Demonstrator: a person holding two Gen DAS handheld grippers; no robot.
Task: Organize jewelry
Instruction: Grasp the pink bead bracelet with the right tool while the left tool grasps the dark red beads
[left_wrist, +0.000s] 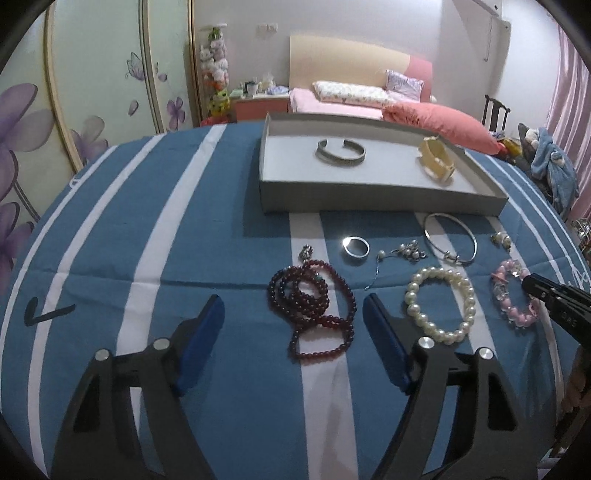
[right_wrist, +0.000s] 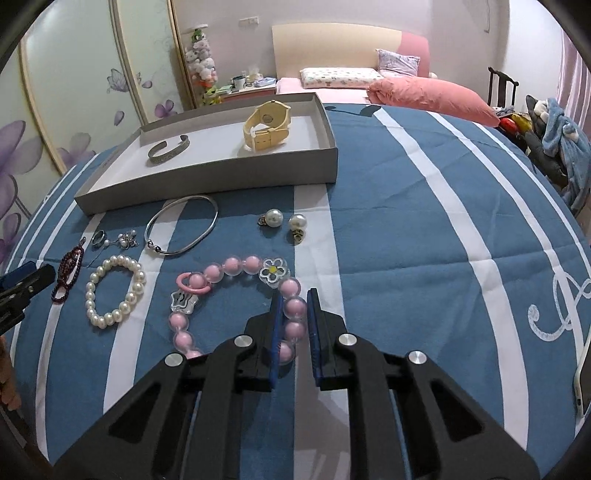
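Bare cloth (right_wrist: 424, 229) right of tray (right_wrist: 207, 184) (jewelry-free)

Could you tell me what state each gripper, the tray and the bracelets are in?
Right gripper: shut on the pink bead bracelet.
Left gripper: open, above the dark red beads.
Grey tray: open-topped, holding the silver cuff and yellow watch.
Pearl bracelet: flat on the cloth.

The desk cloth (right_wrist: 406, 221) is blue with white stripes and a white scroll motif at the right edge. The tray (right_wrist: 207, 184) is grey. In it lie a silver cuff (right_wrist: 169, 150) and a cream-yellow watch (right_wrist: 267, 125). Lower centre, the pink bead bracelet (right_wrist: 236, 291) carries a clear flower charm with a yellow centre. The pearl bracelet (right_wrist: 114, 291) is white, the bead strand (left_wrist: 314, 314) dark red. The gripper (right_wrist: 294, 306) pads are blue on black.
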